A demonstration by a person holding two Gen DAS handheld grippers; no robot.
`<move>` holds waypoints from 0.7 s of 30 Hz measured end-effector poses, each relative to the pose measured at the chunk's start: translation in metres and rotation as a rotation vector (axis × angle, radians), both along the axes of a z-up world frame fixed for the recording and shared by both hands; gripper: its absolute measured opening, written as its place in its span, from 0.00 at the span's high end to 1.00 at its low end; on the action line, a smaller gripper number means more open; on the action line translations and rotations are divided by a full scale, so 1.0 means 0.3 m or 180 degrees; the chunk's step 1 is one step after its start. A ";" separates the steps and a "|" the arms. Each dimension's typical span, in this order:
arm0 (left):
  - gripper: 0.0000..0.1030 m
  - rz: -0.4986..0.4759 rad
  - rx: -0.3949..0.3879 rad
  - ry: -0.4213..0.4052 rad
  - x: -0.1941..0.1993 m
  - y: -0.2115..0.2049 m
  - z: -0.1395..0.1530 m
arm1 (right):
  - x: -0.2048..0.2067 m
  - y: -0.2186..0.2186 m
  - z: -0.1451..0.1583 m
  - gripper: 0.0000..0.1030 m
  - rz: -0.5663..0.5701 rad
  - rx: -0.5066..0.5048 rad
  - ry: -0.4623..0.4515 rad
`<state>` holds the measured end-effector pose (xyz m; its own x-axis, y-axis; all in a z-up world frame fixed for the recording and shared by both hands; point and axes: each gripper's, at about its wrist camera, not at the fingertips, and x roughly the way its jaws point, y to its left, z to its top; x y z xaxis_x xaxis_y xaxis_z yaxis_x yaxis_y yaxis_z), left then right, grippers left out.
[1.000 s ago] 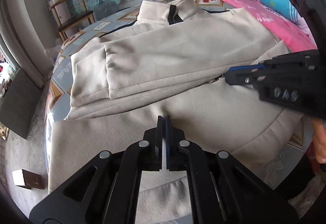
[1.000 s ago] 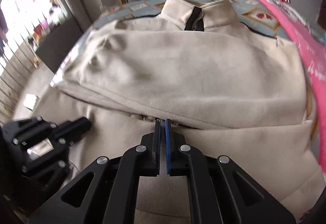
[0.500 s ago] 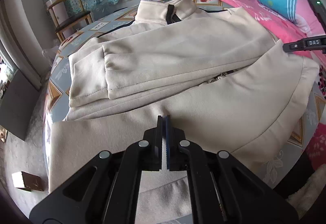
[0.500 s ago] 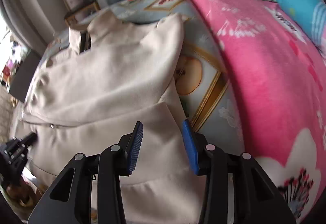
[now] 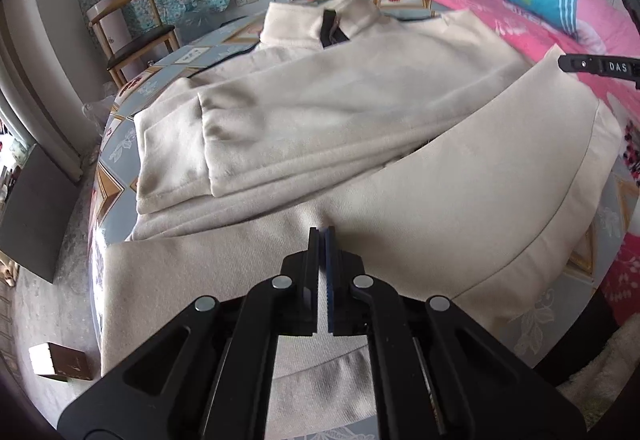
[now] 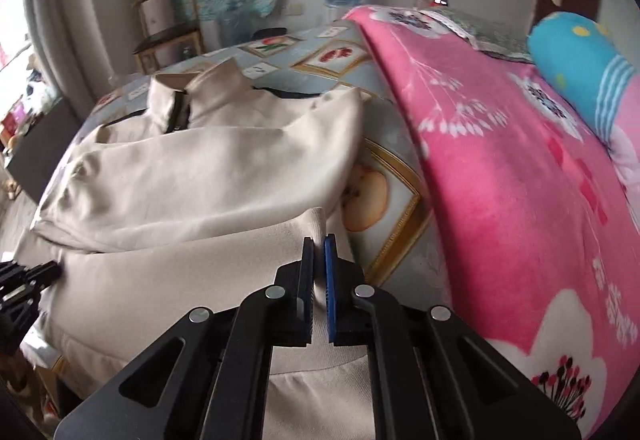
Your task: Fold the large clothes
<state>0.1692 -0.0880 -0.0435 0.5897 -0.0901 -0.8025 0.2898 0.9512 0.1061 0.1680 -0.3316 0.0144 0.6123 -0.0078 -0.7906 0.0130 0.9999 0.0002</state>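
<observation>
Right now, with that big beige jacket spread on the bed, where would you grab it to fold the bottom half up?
Grip the beige jacket along its bottom hem, near the two lower corners, coming from the near bed edge. That hem lies loose and nearest, so it lifts freely toward the collar. The left gripper and right gripper are already pinching that lower part.

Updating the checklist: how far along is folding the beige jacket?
Done: both sleeves lie folded across the beige zip-collar jacket. In hand: the left gripper and right gripper are each shut on its bottom hem. Left: fold the lower part up toward the collar.
</observation>
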 end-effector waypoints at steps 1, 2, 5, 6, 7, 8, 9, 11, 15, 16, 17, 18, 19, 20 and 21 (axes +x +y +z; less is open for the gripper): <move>0.97 -0.0004 0.0042 -0.0014 -0.001 -0.007 -0.001 | 0.011 0.000 -0.026 0.95 -0.0025 -0.0020 0.0052; 0.97 -0.0010 0.0089 -0.0023 -0.001 -0.015 -0.002 | 0.029 0.008 -0.070 0.95 -0.0048 -0.0117 0.0117; 0.97 -0.0011 0.0114 -0.0025 0.008 -0.020 -0.003 | 0.055 0.037 -0.141 0.94 -0.0059 -0.0376 0.0209; 0.97 -0.0009 0.0111 -0.0018 0.010 -0.018 -0.002 | 0.054 0.042 -0.133 0.90 -0.0058 -0.0393 0.0214; 0.97 -0.0008 0.0107 -0.0012 0.011 -0.017 -0.001 | 0.049 0.040 -0.115 0.83 -0.0073 -0.0384 0.0220; 0.97 -0.0004 0.0092 -0.0006 0.011 -0.014 -0.001 | 0.041 0.035 -0.097 0.75 -0.0100 -0.0369 0.0218; 0.98 0.0002 0.0079 -0.0007 0.010 -0.012 -0.001 | 0.027 0.028 -0.068 0.74 -0.0133 -0.0361 0.0198; 0.98 0.0002 0.0074 -0.0015 0.008 -0.012 -0.001 | -0.014 0.009 0.006 0.73 -0.0234 -0.0301 0.0083; 0.98 -0.0004 0.0050 -0.0016 0.007 -0.008 -0.001 | -0.081 0.023 0.119 0.72 -0.0161 0.0082 -0.0151; 0.98 -0.0003 0.0036 -0.0017 0.008 -0.007 -0.001 | -0.087 0.060 0.124 0.72 0.0019 0.0296 -0.0134; 0.98 0.0000 0.0027 -0.0019 0.009 -0.007 -0.001 | -0.085 0.093 0.119 0.72 0.0179 0.0455 -0.0081; 0.98 0.0004 0.0017 -0.0020 0.011 -0.006 -0.001 | -0.081 0.149 0.100 0.72 0.0402 0.0634 0.0019; 0.98 0.0016 0.0000 -0.0024 0.014 -0.006 -0.001 | -0.071 0.228 0.062 0.72 0.0676 0.0790 0.0179; 0.98 0.0027 -0.0014 -0.0027 0.017 -0.005 0.000 | -0.066 0.270 0.038 0.72 0.0794 0.0834 0.0275; 0.98 0.0043 -0.0036 -0.0032 0.020 -0.005 -0.001 | -0.056 0.337 -0.002 0.72 0.0975 0.0872 0.0437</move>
<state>0.1752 -0.0894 -0.0438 0.5989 -0.0912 -0.7956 0.2760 0.9561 0.0982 0.1512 -0.2305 0.0138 0.4427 0.3795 -0.8124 -0.2660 0.9208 0.2852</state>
